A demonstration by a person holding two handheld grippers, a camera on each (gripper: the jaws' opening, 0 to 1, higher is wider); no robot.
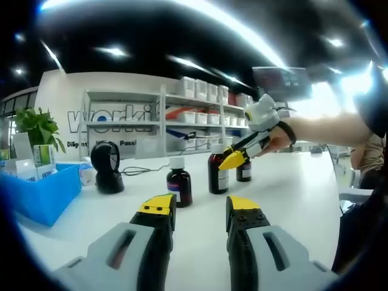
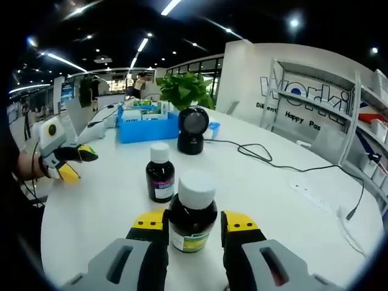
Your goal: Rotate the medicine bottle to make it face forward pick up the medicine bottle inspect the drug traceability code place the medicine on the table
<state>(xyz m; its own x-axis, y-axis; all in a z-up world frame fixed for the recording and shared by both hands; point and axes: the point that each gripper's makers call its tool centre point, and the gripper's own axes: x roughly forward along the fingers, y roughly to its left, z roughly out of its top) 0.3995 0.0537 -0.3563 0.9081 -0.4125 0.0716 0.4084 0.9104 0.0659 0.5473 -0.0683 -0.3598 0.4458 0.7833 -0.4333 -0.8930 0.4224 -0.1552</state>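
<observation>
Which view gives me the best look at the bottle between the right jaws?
The right gripper view: the bottle sits close between the right gripper jaws, white cap and label plain. In the left gripper view it is farther off, partly behind that gripper.

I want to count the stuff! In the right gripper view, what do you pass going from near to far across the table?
Big bottle between the right gripper jaws → small bottle → black scanner → blue bin → plant.
</observation>
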